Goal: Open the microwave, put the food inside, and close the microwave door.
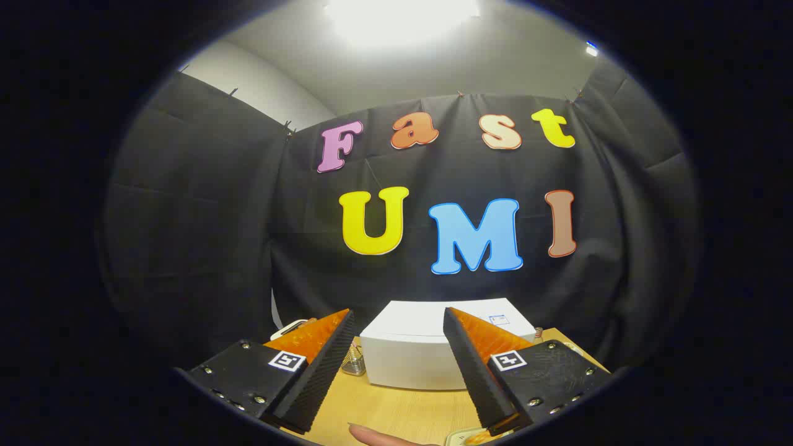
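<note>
On the wooden desk point(396, 406), closed white microwave point(427, 353) just ahead; hand-held gripper point(396, 371) spread wide, empty, hovering above.

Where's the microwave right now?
In the gripper view, the white microwave sits on the wooden table beyond the open fingers, framed between them and backed by the black cloth wall, door shut.

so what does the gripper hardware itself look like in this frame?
The gripper has two wedge-shaped fingers with ribbed inner faces, standing apart with nothing between them. Each sits on a black plate fastened with small silver screws and carries a square black-and-white fiducial tag. No cables visible.
</note>
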`<move>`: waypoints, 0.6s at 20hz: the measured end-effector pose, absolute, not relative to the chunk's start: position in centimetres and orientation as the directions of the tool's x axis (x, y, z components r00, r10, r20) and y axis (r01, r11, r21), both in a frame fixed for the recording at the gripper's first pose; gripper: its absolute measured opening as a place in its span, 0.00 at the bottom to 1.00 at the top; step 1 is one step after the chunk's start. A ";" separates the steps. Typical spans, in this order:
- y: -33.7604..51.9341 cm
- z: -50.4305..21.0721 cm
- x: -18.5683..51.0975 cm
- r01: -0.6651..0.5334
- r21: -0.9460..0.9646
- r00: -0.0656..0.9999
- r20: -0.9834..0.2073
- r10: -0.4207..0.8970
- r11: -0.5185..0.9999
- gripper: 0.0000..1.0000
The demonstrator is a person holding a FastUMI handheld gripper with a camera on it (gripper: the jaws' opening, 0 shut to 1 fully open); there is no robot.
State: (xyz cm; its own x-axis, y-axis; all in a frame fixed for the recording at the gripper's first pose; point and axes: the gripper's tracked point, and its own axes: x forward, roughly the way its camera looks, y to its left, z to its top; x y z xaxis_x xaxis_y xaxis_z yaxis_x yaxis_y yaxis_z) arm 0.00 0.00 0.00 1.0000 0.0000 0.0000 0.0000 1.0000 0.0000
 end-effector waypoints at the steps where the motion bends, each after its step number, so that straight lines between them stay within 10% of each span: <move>1: -0.1 -0.3 0.2 -0.001 0.006 1.000 -0.006 0.001 1.000 0.93; 12: -0.3 -0.7 0.6 0.025 -0.028 1.000 0.012 -0.025 0.999 0.94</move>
